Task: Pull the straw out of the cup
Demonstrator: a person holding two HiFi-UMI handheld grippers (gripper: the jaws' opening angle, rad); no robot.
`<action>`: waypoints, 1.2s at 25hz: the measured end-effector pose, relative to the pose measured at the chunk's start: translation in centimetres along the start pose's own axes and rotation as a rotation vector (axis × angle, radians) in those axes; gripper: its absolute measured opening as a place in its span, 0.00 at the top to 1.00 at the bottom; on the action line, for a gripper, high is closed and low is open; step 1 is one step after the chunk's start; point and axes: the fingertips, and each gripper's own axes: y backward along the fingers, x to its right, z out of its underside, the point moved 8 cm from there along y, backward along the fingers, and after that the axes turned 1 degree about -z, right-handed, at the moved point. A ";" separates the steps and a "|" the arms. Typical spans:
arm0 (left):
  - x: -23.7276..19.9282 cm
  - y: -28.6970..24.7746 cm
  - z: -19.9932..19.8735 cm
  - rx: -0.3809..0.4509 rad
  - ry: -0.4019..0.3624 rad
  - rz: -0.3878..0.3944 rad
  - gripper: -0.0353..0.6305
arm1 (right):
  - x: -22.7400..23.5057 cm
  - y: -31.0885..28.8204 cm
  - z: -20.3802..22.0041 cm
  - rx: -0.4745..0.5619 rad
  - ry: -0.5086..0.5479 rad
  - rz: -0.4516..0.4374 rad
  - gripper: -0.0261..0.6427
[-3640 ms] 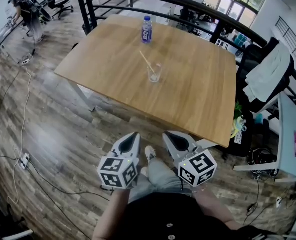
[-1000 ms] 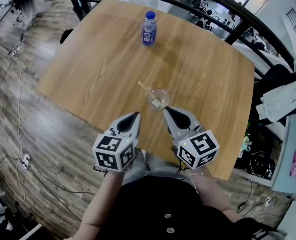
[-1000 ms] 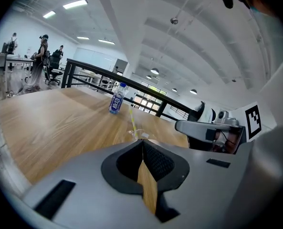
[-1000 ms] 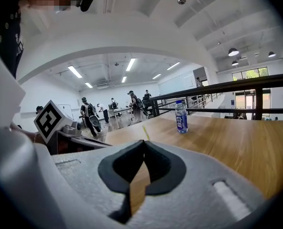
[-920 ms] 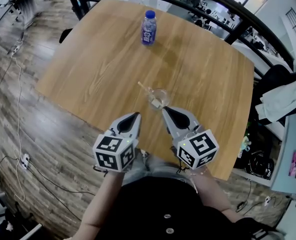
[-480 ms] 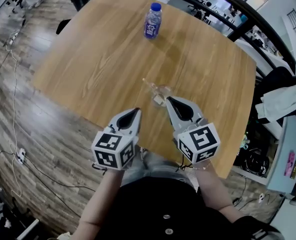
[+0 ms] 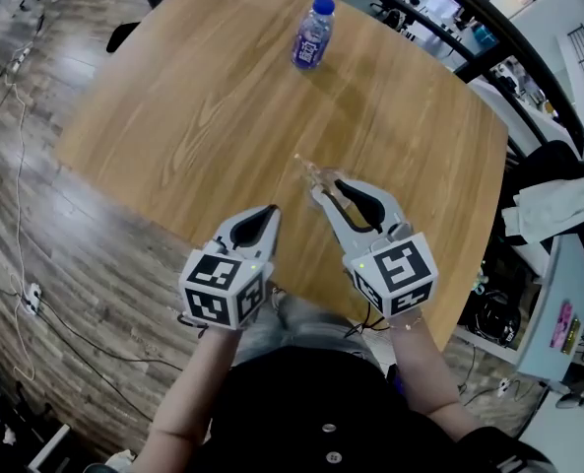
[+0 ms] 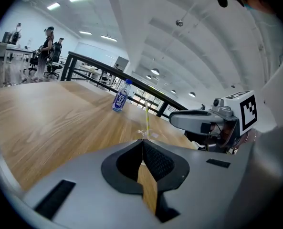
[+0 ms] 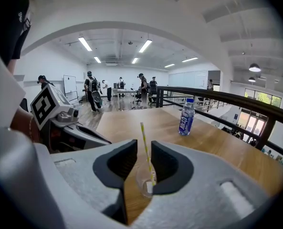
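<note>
A clear plastic cup (image 9: 144, 181) stands on the wooden table (image 7: 203, 116) with a yellow-striped straw (image 9: 145, 144) leaning in it. My right gripper (image 9: 143, 152) is just short of the cup. Its jaws are opening, and the straw and cup show in the gap ahead without touching the pads. In the head view the cup (image 7: 320, 179) peeks out past the right gripper (image 7: 335, 192). My left gripper (image 7: 268, 213) is shut and empty, left of the cup near the table's front edge. From the left gripper view the straw (image 8: 146, 114) rises beyond the closed tips (image 8: 142, 142).
A blue-labelled water bottle (image 7: 314, 33) stands at the far side of the table, also in the right gripper view (image 9: 185, 116). A black railing (image 7: 488, 37) runs behind the table. A chair with a white cloth (image 7: 557, 190) stands to the right. People stand far off in the room.
Both grippers have come forward toward the cup. The right gripper's jaws, shut before, now stand apart near the cup. The left gripper stays shut.
</note>
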 end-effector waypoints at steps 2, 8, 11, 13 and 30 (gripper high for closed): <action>-0.3 -0.1 0.0 -0.001 0.005 0.003 0.92 | -0.2 -0.7 -0.3 -0.016 0.032 -0.004 0.83; -1.2 -0.4 -0.2 -0.008 0.007 0.019 0.92 | -0.6 -3.0 -0.9 -0.065 0.090 -0.028 0.75; -1.8 -0.5 -0.5 -0.008 0.008 0.025 0.92 | -0.8 -4.0 -1.3 -0.085 0.110 -0.038 0.75; -2.1 -0.6 -0.7 -0.006 0.005 0.028 0.92 | -0.8 -4.5 -1.4 -0.097 0.122 -0.043 0.75; -2.9 -0.7 -0.9 -0.010 0.020 0.036 0.92 | -0.1 -4.4 -1.4 -0.092 0.110 0.000 0.96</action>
